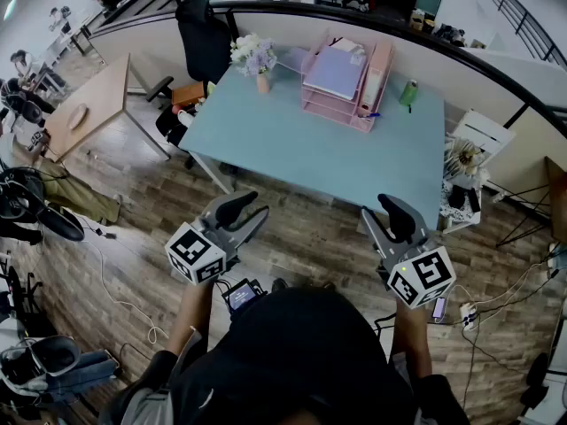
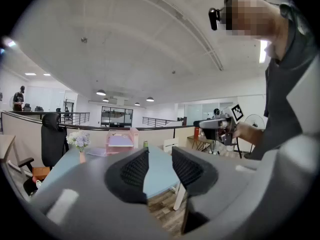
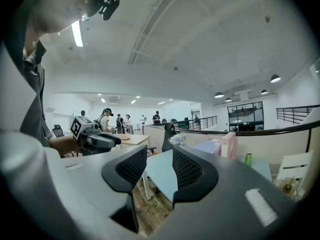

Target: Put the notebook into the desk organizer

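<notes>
Both empty — left gripper [image 1: 246, 212] & right gripper [image 1: 383, 215], jaws narrowly apart; 1 desk organizer [image 1: 341, 82], 1 table [image 1: 292, 144].

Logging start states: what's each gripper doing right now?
Left gripper: open, nothing between the jaws.
Right gripper: open, nothing between the jaws.

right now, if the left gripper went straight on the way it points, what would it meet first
Probably the near edge of the light blue rectangular table: the left gripper aims at it from over the floor, with nothing in between. Depth is hard to judge.
</notes>
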Demonstrator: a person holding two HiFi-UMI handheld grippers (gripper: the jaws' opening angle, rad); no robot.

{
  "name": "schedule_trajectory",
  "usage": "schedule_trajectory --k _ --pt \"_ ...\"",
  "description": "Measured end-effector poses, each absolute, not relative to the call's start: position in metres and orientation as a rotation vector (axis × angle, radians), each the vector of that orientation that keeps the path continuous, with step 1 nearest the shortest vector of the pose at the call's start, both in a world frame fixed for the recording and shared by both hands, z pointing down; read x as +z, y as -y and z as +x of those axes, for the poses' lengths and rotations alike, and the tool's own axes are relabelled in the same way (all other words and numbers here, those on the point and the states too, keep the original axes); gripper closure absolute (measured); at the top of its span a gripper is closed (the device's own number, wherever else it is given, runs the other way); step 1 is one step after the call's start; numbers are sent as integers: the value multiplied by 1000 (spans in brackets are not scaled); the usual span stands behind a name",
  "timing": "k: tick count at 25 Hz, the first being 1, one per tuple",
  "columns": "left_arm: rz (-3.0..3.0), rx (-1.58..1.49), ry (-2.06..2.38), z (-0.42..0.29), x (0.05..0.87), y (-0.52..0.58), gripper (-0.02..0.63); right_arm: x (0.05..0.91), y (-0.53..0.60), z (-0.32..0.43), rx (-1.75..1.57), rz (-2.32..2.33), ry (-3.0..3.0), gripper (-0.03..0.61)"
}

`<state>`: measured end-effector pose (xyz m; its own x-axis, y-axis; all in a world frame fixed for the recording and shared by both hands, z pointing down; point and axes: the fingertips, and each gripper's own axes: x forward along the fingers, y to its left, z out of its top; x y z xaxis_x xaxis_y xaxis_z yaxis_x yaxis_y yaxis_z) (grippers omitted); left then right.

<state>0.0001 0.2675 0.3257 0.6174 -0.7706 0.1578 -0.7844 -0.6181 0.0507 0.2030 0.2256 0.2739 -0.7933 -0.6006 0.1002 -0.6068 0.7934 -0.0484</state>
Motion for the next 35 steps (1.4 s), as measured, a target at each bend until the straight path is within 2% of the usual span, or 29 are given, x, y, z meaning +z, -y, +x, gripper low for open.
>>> schedule_trajectory --k 15,35 --pt "2713 187 1286 -10 334 -275 458 277 -229 193 194 1014 2908 417" --pt "2746 187 1166 -63 352 -268 459 299 -229 150 327 1199 2854 417"
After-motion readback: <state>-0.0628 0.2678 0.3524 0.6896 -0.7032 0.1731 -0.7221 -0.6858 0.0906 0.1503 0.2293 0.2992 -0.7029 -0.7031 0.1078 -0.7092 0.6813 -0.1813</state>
